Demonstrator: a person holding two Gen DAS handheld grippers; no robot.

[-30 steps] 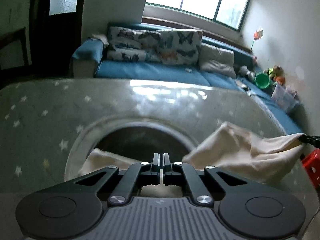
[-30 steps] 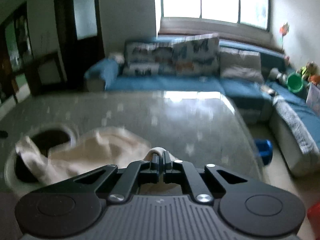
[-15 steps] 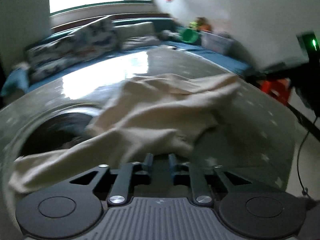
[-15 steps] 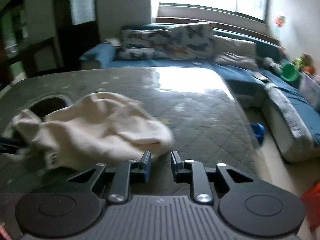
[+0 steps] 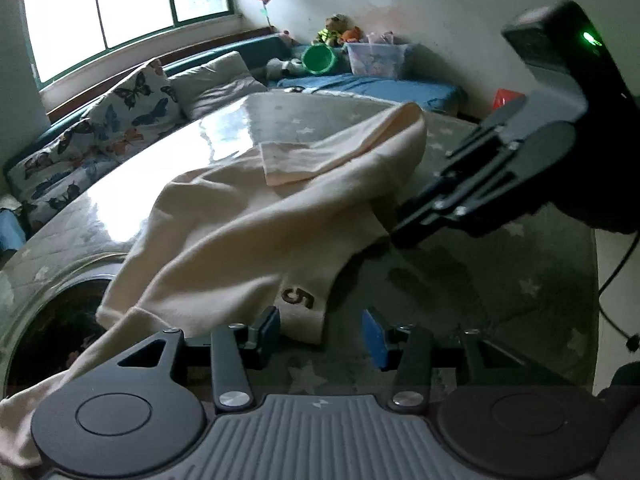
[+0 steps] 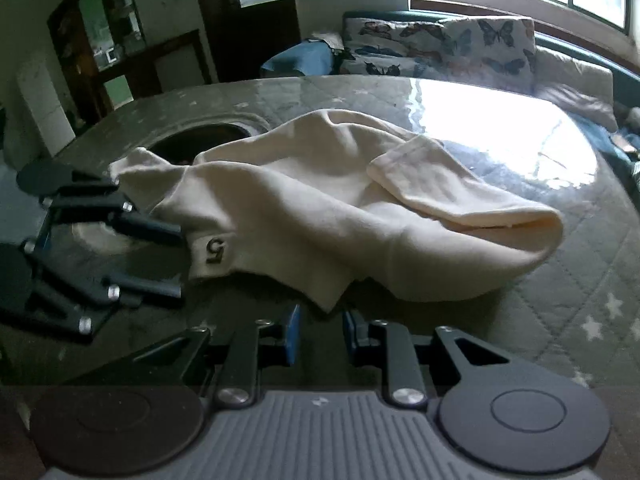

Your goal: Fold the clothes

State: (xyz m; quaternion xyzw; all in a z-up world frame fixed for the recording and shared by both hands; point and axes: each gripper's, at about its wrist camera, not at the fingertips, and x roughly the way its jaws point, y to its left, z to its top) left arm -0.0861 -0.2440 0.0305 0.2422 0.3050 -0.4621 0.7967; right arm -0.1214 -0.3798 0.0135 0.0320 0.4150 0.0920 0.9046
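Observation:
A cream garment (image 5: 248,220) lies crumpled on the grey star-quilted table (image 5: 480,280), one sleeve folded back over it. Its hem corner carries a "5" label (image 5: 298,298). My left gripper (image 5: 322,326) has its jaws opening; that corner lies just ahead of the gap, near the left finger, and no pad presses on it. My right gripper (image 6: 322,322) is open, with a point of the garment (image 6: 320,208) just beyond its fingertips. Each gripper appears in the other's view: the right gripper (image 5: 400,228) at the cloth's right edge, the left gripper (image 6: 176,262) by the label (image 6: 214,250).
A round hole (image 5: 52,320) opens in the tabletop (image 6: 560,300) under the garment's far end. A blue sofa with butterfly cushions (image 6: 440,44) runs behind the table. Toys and a green bowl (image 5: 318,58) sit in the corner. A black cable (image 5: 624,260) hangs at the right.
Both grippers were shut on the garment, holding it up. Both have opened and sunk, and the garment now lies on the table. The left gripper rolled and swung toward the right one.

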